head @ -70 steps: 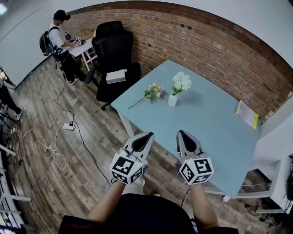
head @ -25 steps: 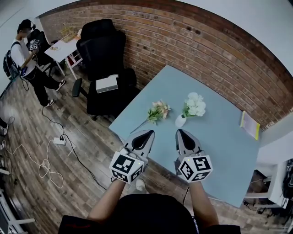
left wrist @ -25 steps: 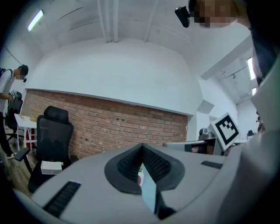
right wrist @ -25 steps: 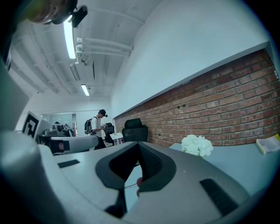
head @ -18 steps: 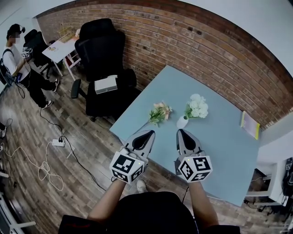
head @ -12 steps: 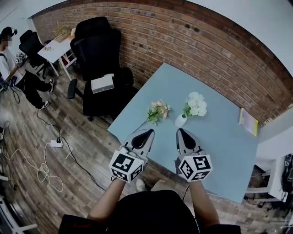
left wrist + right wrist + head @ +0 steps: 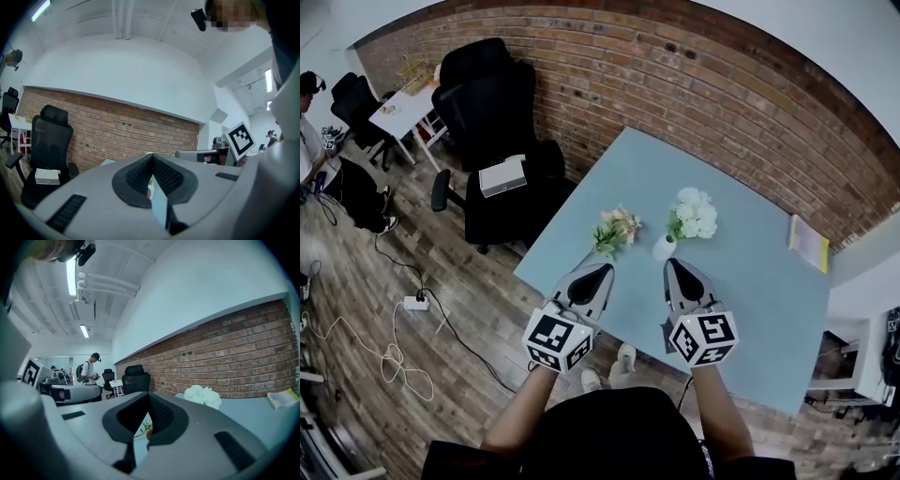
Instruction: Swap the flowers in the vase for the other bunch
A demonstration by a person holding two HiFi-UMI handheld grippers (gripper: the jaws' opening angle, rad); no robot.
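A small white vase (image 7: 664, 247) stands on the light blue table (image 7: 750, 281) with a bunch of white flowers (image 7: 693, 214) in it. To its left a pink and green bunch (image 7: 615, 230) lies flat on the table. My left gripper (image 7: 598, 272) hovers at the table's near edge, shut and empty, just short of the pink bunch. My right gripper (image 7: 678, 268) is beside it, shut and empty, just short of the vase. In the right gripper view the white flowers (image 7: 203, 396) show above the closed jaws.
A yellow book (image 7: 807, 243) lies at the table's far right by the brick wall (image 7: 694, 84). A black office chair (image 7: 502, 150) carrying a white box (image 7: 502, 175) stands left of the table. Cables and a power strip (image 7: 417, 303) lie on the wood floor. A person (image 7: 314, 131) stands far left.
Both grippers have come closer to the table and now reach its near edge. The table and flowers sit nearer below me. The person at the left has slid toward the frame's edge.
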